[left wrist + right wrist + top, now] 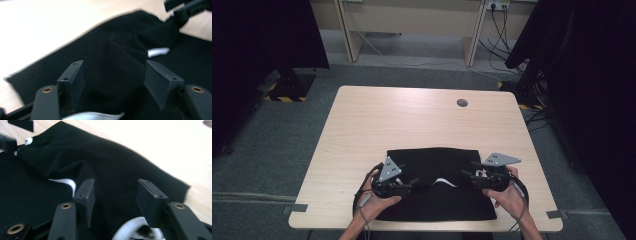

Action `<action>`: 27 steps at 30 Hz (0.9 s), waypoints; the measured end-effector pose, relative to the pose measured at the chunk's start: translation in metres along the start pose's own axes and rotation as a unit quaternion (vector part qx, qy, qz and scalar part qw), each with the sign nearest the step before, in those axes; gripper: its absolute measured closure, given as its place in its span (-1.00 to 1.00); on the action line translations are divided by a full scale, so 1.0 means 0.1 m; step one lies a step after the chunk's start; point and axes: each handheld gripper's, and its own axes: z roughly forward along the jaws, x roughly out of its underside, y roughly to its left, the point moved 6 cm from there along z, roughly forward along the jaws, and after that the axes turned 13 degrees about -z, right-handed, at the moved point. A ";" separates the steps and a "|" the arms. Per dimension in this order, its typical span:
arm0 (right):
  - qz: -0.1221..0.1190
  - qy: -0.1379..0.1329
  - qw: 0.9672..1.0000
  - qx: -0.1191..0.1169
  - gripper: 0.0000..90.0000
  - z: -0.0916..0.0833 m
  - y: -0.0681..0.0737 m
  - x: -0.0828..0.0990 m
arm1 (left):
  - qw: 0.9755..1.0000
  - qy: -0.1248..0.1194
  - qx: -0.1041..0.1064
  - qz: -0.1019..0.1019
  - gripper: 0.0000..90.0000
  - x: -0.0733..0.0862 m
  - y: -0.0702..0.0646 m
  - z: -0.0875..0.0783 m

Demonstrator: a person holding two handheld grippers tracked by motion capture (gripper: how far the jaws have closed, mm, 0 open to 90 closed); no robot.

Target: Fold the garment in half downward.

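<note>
A black cloth lies folded on the near half of the wooden table, and a white strip peeks out at its middle fold. My left gripper sits at the cloth's left side, pointing inward. My right gripper is at the right side, facing it. In the left gripper view the left gripper stands open over the black cloth, with the white strip beyond. The right gripper is likewise open above the rumpled cloth, pinching nothing.
A round cable hole sits in the table's far right part. Bare wood stretches beyond the cloth. Desk legs and cables stand on the floor behind, and dark curtains flank both sides.
</note>
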 end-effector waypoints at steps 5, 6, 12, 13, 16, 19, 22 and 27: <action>-0.008 0.021 1.000 -0.007 -0.01 0.06 0.06 0.07 | 1.000 0.011 -0.022 0.013 -0.45 0.11 0.03 0.04; -0.014 0.028 0.999 -0.009 0.04 0.08 0.07 0.09 | 0.999 0.013 -0.028 0.015 -0.45 0.13 0.05 0.06; -0.045 0.033 0.998 -0.024 0.76 0.13 0.08 0.14 | 0.999 0.023 -0.017 0.030 0.60 0.15 0.06 0.10; -0.045 0.033 0.998 -0.024 0.85 0.13 0.08 0.14 | 0.999 0.023 -0.015 0.028 0.60 0.14 0.06 0.10; -0.052 0.014 0.998 -0.025 0.99 0.03 0.06 0.09 | 1.000 0.010 -0.008 0.019 0.84 0.08 0.08 0.03; -0.059 -0.009 0.998 -0.014 0.99 -0.13 0.05 0.00 | 1.000 -0.011 0.012 0.006 0.85 -0.03 0.05 -0.15; -0.067 -0.024 0.997 -0.010 0.99 -0.27 0.08 -0.08 | 0.999 -0.023 0.018 0.013 0.85 -0.09 0.00 -0.27; -0.077 -0.039 0.996 -0.020 0.99 -0.43 0.25 -0.10 | 0.999 -0.022 0.036 0.028 0.86 -0.01 -0.15 -0.46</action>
